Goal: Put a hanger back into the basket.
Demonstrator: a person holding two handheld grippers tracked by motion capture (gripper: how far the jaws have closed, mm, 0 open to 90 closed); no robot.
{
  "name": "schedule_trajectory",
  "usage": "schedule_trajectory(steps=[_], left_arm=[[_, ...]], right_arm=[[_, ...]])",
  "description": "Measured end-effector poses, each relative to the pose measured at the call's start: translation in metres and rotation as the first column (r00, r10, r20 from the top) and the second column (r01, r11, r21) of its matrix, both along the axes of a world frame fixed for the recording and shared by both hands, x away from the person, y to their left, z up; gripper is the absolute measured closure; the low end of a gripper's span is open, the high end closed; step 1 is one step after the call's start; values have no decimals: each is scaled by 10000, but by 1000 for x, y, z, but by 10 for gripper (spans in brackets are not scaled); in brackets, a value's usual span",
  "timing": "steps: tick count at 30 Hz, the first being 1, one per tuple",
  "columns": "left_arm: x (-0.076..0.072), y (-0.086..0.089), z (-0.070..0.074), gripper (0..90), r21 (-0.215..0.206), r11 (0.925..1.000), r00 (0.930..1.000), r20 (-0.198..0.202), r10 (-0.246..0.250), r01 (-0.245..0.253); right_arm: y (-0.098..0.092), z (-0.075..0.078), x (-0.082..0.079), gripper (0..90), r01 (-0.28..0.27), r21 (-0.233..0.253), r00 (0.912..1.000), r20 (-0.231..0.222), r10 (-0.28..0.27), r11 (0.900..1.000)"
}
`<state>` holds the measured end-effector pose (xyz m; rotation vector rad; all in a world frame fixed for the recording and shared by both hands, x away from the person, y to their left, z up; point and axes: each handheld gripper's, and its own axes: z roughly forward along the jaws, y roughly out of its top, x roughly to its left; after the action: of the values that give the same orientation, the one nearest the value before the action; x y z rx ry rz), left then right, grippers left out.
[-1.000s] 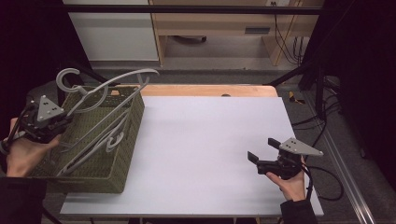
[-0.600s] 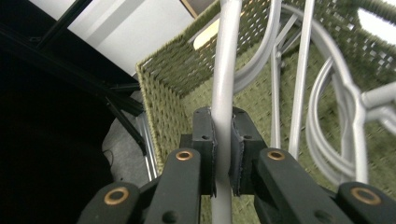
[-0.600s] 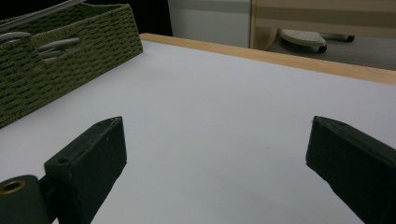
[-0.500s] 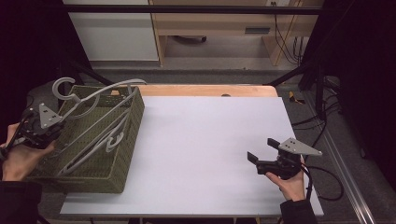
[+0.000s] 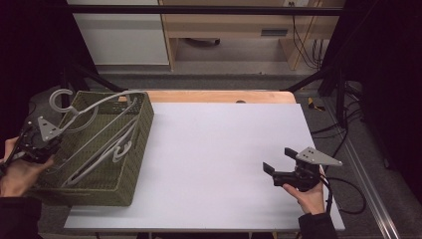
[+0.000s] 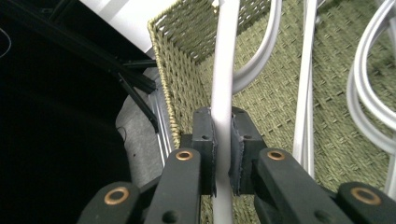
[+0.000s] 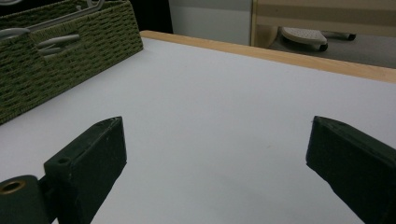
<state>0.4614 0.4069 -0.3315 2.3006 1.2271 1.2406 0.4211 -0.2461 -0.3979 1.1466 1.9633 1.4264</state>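
- Step in hand, as I judge it: lifting one grey hanger (image 5: 92, 107) out of the woven basket (image 5: 130, 172) at the tabletop's (image 5: 224, 154) left edge.
- Left tool (image 6: 223, 140): jaws pressed together on the hanger's bar, near the basket's outer wall; hook end (image 5: 59, 97) rises above the rim.
- More hangers (image 5: 107, 152) lie inside the basket.
- Right tool (image 5: 278, 167): jaws spread wide, holding nothing, low over bare tabletop, well apart from the basket.
- Next move likely calls for clearing the rim without snagging the other hangers.
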Motion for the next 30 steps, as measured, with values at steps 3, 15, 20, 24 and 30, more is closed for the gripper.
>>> schedule_trajectory(steps=[3, 15, 20, 24, 30], left_arm=[[2, 1, -5, 825, -80, 9998, 9998, -77, 181, -182], [5, -3, -27, 823, 25, 9991, 9968, -683, 419, -419], [3, -9, -38, 820, -39, 9992, 9963, -766, 401, -405], [-3, -12, -38, 805, -458, 9988, 9970, -761, 152, -187], [-13, -25, -42, 768, -943, 9949, 9905, -1287, -478, 358]], right_arm=[[0, 0, 0, 53, -16, 10, 10000, -4, 16, 10000], [0, -1, 0, 52, -104, -114, 9999, -8, 104, 9999], [1, -1, 1, 51, -107, -114, 9999, -22, 106, 9999], [1, -2, 0, 51, -137, -111, 9999, -44, 137, 9998], [1, -1, 0, 51, -118, -104, 9999, -24, 118, 9999]])
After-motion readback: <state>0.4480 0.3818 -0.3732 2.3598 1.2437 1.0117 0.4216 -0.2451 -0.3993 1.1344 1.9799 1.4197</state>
